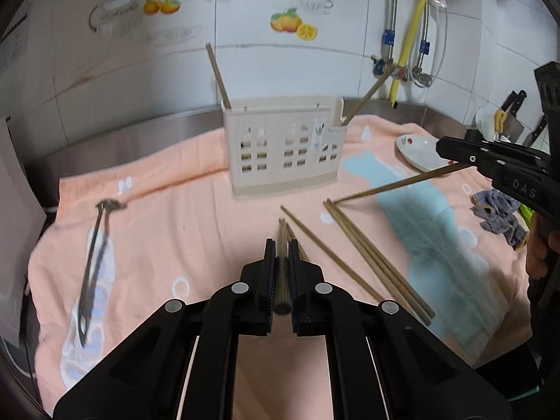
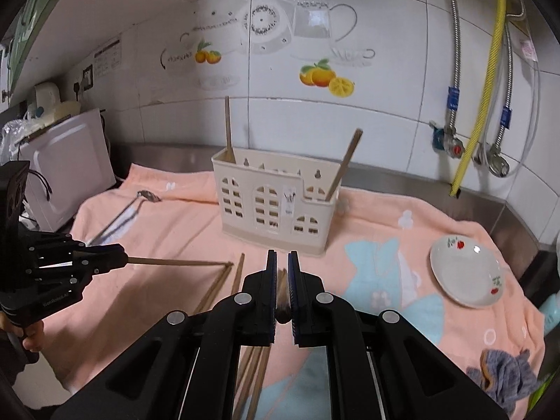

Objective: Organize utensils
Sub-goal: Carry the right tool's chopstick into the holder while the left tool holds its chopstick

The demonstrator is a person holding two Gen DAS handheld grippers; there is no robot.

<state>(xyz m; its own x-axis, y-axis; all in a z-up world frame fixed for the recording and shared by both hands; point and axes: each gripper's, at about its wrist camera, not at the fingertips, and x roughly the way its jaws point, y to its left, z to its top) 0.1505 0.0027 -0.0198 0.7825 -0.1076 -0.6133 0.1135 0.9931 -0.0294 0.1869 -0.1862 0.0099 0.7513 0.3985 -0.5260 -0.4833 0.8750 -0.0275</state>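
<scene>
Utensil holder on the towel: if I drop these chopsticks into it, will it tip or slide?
The utensil holder looks like thin cut-out plastic, so probably light. Its wide base on the soft towel should resist sliding. Two chopsticks already lean inside with it upright, so it likely copes, though a hard knock to its rim might tip it.

White glossy wall tiles ran behind a steel counter, some w/ fruit & teapot decals. A peach towel w/ pale blue prints covered the counter. At right, a yellow hose & braided steel hoses dropped to valves. At left stood a white microwave, w/ a wall socket above. Knives hung at far right. Light was soft, indoor.
</scene>
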